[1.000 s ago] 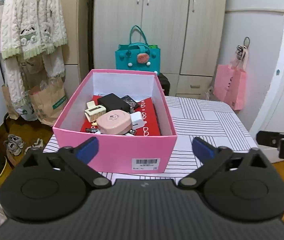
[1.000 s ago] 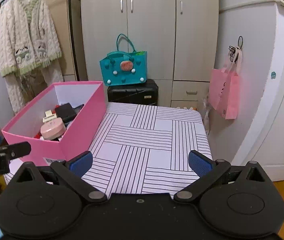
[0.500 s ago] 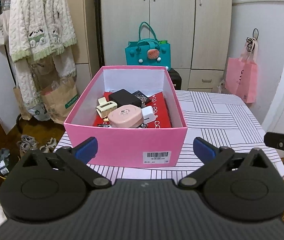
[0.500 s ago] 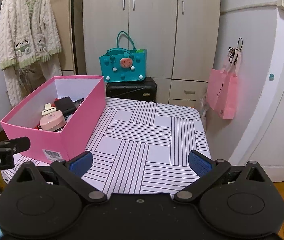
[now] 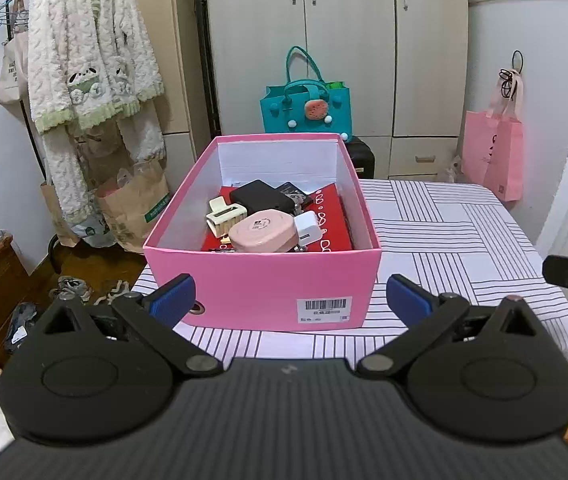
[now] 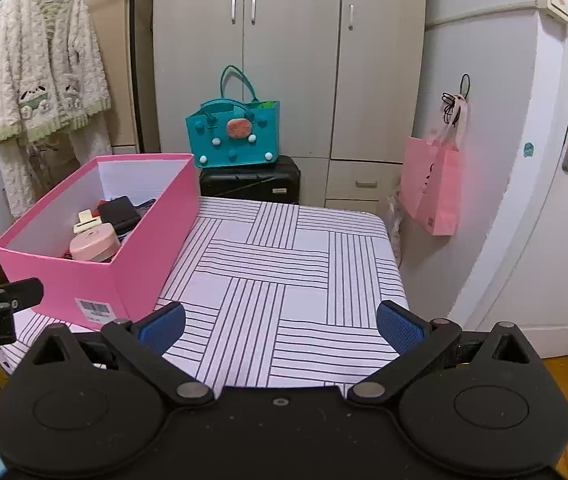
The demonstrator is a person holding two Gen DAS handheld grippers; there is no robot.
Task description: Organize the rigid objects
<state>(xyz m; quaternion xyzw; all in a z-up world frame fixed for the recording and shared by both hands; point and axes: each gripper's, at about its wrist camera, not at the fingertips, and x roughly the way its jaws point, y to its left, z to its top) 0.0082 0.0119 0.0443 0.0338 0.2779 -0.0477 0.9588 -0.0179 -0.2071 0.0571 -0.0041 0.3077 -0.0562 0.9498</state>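
Clutter is sitting piled in the pink box [image 5: 261,280] at the table's [image 6: 284,280] near left corner: a round pink case [image 5: 261,232] on top, a white charger [image 5: 308,230] touching its right side, a cream hair clip [image 5: 223,216] to its left, and a black block [image 5: 261,198] behind, all lying on a red packet [image 5: 332,220]. These pieces are probably light and stiff, so none should be giving under the pads. The pink case looks smooth and rounded and may be slipping if pinched across its dome; gripping it across its flat sides seems safer. The clip's open teeth are offering an easy hold, and the charger's square body is suiting a pinch across its flat faces, away from the prongs. The box itself is thin card and is likely flexing if squeezed at its rim.

The left hand-held gripper [image 5: 288,292] is hovering wide apart just short of the box's near wall, carrying nothing. The right hand-held gripper [image 6: 279,320] is likewise spread wide and unloaded, hanging over the bare striped cloth to the right of the box.
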